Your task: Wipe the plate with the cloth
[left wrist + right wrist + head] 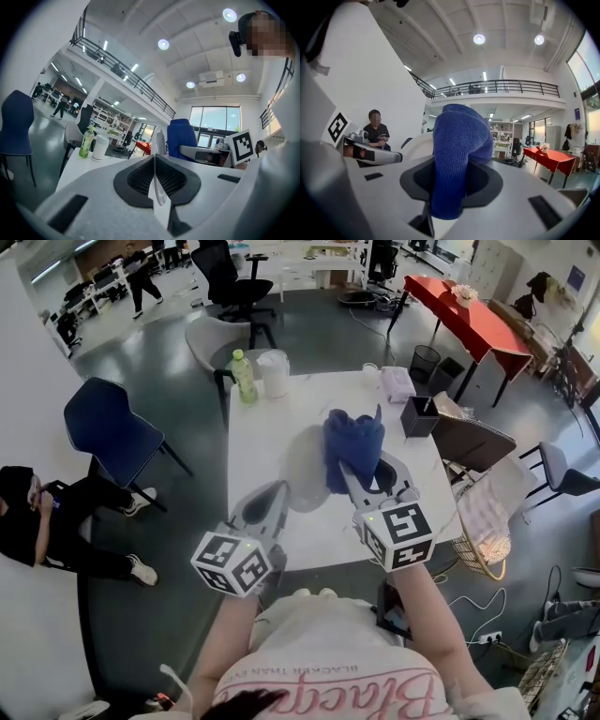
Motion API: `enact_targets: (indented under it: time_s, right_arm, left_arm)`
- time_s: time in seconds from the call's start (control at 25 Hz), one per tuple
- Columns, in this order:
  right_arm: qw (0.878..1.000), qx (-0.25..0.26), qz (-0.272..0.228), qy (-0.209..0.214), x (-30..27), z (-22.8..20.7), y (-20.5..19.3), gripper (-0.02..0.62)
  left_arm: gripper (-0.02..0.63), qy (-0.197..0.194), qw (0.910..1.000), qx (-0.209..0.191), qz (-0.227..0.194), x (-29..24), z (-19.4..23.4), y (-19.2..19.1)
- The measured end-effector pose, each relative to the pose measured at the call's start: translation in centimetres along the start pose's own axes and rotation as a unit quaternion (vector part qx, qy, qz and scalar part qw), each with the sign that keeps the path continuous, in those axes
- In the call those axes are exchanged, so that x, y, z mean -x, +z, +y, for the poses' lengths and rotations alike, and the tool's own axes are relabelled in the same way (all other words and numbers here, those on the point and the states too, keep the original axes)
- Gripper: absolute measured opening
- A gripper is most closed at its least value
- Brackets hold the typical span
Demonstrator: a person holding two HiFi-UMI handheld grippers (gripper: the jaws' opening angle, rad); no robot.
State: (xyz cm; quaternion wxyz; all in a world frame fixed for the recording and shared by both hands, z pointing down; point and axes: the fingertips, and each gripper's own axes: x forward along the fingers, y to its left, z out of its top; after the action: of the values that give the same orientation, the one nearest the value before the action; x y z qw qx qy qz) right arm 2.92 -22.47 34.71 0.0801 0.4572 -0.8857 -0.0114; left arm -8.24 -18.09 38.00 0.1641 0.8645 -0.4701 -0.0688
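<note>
L gripper (276,495) jaws pinch plate (302,463) rim, plate upright, face exposed for wiping. R gripper (360,478) jaws clamp bunched cloth (353,446) beside plate.

On the white square bench (281,404), a green plastic bottle (244,376) stands left of a white cylindrical tub (274,373) at the far edge. Above the bench, the left tool (279,491) holds a white round plate (302,465) just left of the blue terry cloth (353,448) in the right tool (367,472).

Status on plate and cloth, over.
Left hand-held gripper shut on plate, held on edge. Right hand-held gripper shut on cloth, beside plate. Nothing seen between them.
</note>
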Motion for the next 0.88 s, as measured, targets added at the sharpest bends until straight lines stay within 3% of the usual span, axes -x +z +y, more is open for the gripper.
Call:
enact_targets:
  time_s: [0.28, 0.6, 0.88]
  right_arm:
    - [0.999, -0.006, -0.008, 0.036, 1.7, 2.4, -0.1, 0.115]
    - [0.994, 0.017, -0.005, 0.109, 0.9, 7.0, -0.3, 0.115]
    - [0.987, 0.042, 0.052, 0.148, 0.1, 7.9, -3.4, 0.115]
  left_arm:
    - [0.011, 0.002, 1.0, 0.006, -0.003, -0.7, 0.0, -0.2]
    - [0.011, -0.003, 1.0, 0.0, 0.004, -0.9, -0.8, -0.2]
    - [0.011, -0.004, 1.0, 0.002, 0.005, -0.8, -1.0, -0.2]
